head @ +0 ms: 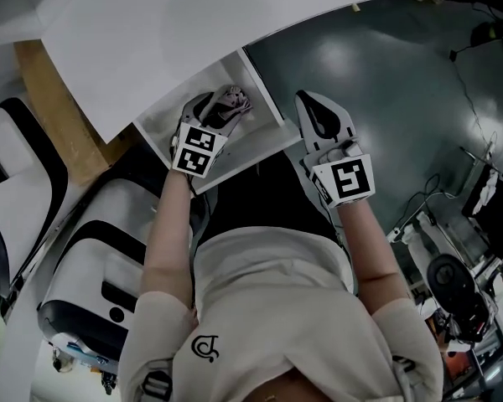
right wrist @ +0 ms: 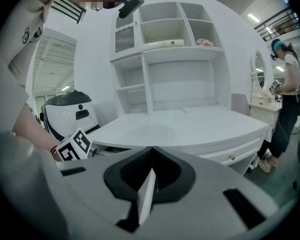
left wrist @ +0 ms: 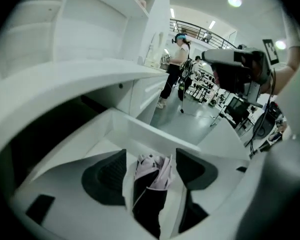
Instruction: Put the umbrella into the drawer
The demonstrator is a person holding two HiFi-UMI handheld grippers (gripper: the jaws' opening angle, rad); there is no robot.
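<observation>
In the head view, the folded black and pale-pink fabric umbrella [head: 233,100] lies in the open white drawer [head: 264,132] under the white counter [head: 176,40]. The left claw [head: 211,114] is over it. The left gripper view shows that claw released, pads clear on either side of the umbrella, probably so it can lift away cleanly. In the right gripper view, the right claw [right wrist: 150,171] is clenched on nothing and held aside, likely ready to push the drawer.
</observation>
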